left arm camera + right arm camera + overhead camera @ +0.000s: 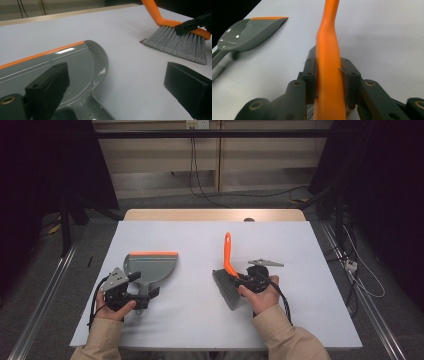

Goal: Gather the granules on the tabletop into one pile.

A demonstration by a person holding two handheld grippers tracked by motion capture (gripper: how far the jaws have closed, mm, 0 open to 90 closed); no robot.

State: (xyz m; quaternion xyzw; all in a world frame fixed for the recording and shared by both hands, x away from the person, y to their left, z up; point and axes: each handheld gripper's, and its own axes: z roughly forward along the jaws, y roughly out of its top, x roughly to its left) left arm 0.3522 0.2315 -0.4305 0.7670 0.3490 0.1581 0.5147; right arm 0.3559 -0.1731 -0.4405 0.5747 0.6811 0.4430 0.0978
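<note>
My right gripper [329, 82] has its jaws closed tight on the orange back of the brush [227, 270]; the handle runs straight away from between the jaws, and the grey bristles touch the white counter [200, 320] just under them. My left gripper [120, 87] has its jaws wide open with nothing held. One of its jaws stands over the grey dustpan [150, 265], near the neck where the handle begins; the other is over bare counter. The dustpan lies flat, its orange edge on the far side from my left jaws. The brush is well apart from the left jaws.
</note>
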